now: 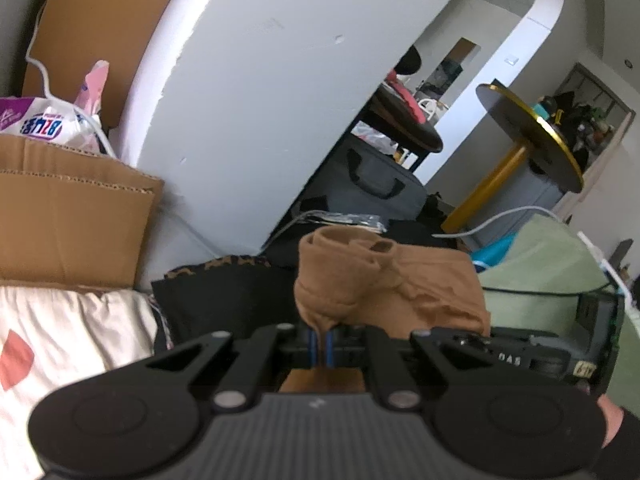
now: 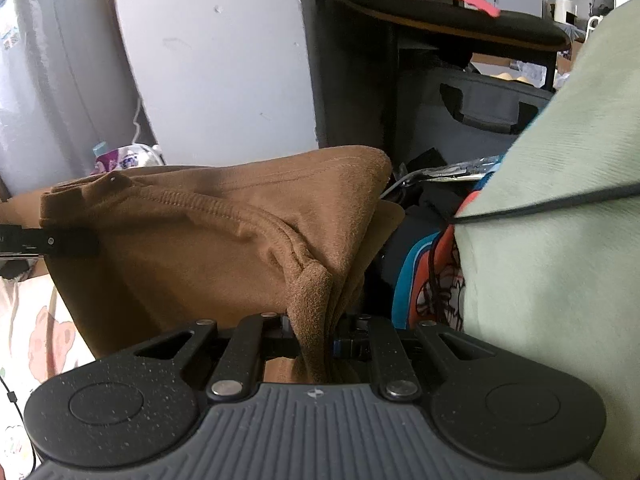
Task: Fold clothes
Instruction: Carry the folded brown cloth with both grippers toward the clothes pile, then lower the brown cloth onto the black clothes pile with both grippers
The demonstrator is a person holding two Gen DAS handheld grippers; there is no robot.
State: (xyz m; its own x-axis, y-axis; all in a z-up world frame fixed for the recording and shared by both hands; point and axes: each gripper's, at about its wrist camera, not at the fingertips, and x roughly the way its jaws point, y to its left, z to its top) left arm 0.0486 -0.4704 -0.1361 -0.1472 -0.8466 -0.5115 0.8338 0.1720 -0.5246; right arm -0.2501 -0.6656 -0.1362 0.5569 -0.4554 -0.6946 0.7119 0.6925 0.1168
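A brown garment hangs stretched between both grippers. In the left wrist view my left gripper is shut on a bunched corner of it, the cloth pinched between the blue pads. The right gripper's body shows at the right edge of that view. In the right wrist view the brown garment spreads wide in front, with a seam running across it. My right gripper is shut on a gathered fold of it. The left gripper's finger grips the far left corner.
A pale green cloth fills the right side, with a black cable across it. A cardboard box, a patterned white bedsheet, a gold-legged round table, a grey bag and a white wall surround the spot.
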